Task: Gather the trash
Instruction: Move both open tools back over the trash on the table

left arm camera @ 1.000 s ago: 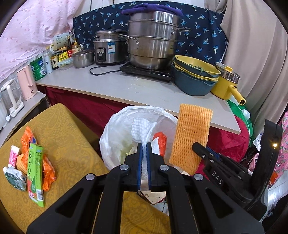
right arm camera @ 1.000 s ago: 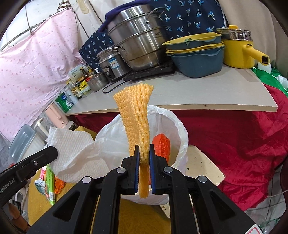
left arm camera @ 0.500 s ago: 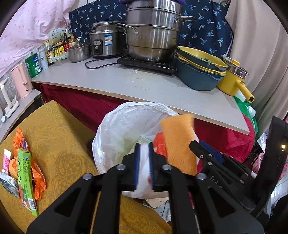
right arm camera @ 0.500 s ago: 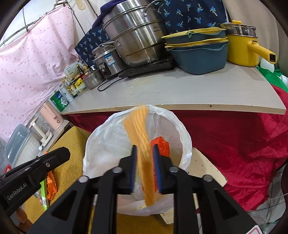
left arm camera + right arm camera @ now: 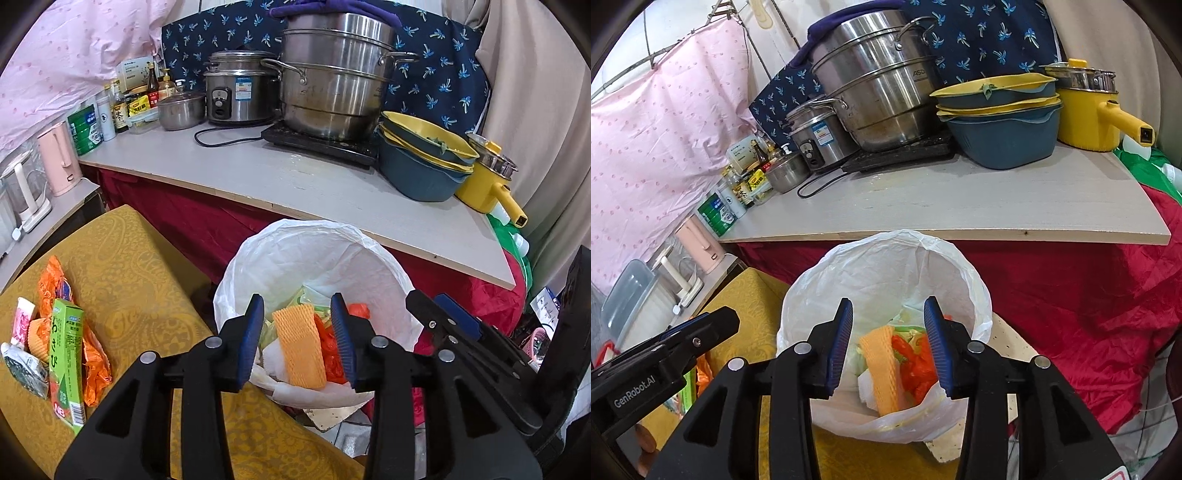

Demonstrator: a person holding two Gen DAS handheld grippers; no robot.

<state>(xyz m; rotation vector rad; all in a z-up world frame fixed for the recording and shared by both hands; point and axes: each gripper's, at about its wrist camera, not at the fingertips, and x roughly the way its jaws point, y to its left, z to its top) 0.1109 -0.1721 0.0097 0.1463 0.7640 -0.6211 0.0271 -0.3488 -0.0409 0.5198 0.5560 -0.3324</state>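
Observation:
A bin lined with a white plastic bag (image 5: pixel 317 254) (image 5: pixel 886 266) stands between the yellow-clothed table and the counter. Inside lie an orange foam net (image 5: pixel 299 347) (image 5: pixel 882 365), white paper towel (image 5: pixel 273 356) and red-orange wrappers (image 5: pixel 328 354). My left gripper (image 5: pixel 297 332) hovers over the bin with its jaws opening and nothing between them. My right gripper (image 5: pixel 888 336) is also above the bin, jaws opening and empty; its side shows in the left wrist view (image 5: pixel 454 325). On the table (image 5: pixel 122 266) lie a green box (image 5: pixel 66 365), orange wrappers (image 5: pixel 92 365) and small packets (image 5: pixel 22 365).
Behind the bin a grey counter (image 5: pixel 332 188) carries a steel steamer pot (image 5: pixel 332 74), a rice cooker (image 5: pixel 236 92), stacked blue-yellow basins (image 5: pixel 421 162), a yellow pot (image 5: pixel 487 181) and bottles (image 5: pixel 122 107). A red cloth (image 5: pixel 1089 295) hangs below. Kettles (image 5: pixel 59 162) stand left.
Both grippers went from shut to open. The white paper towel left the left gripper and the orange foam net left the right one; both now lie in the bin.

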